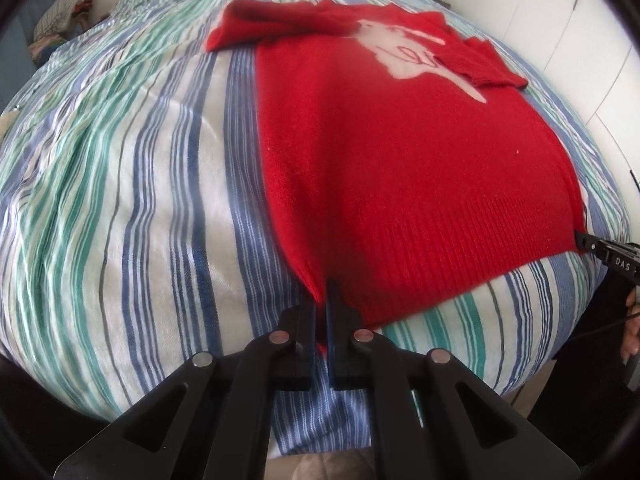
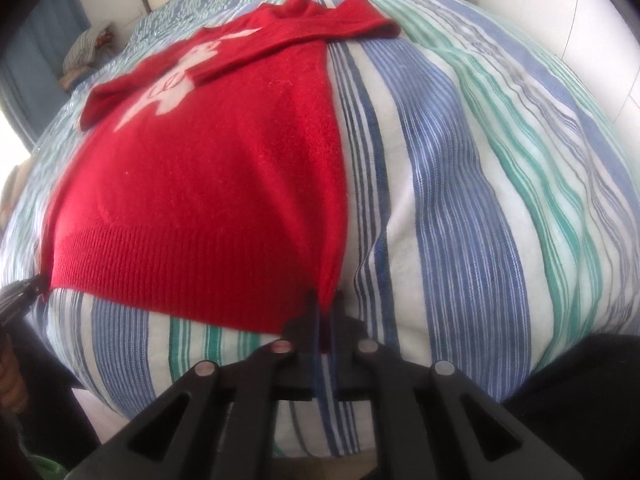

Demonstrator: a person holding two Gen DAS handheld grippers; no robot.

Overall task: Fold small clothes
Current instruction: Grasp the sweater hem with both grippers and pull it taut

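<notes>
A small red knitted sweater (image 1: 400, 152) with a white figure on its chest lies flat on a striped bedspread (image 1: 120, 200), ribbed hem toward me and both sleeves folded across the chest. My left gripper (image 1: 323, 292) is shut on the hem's left corner. My right gripper (image 2: 326, 300) is shut on the hem's right corner, red knit pinched between its blue pads. Each view catches the other gripper at the opposite corner: the right gripper (image 1: 580, 240) shows in the left wrist view, the left gripper (image 2: 40, 288) in the right wrist view. The same sweater (image 2: 208, 184) fills the right wrist view.
The bedspread (image 2: 480, 200) stretches wide on both sides of the sweater. A pile of folded fabric (image 1: 60, 20) sits at the bed's far left corner. White cupboard doors (image 1: 580, 20) stand to the right of the bed. The bed's near edge drops off just under the grippers.
</notes>
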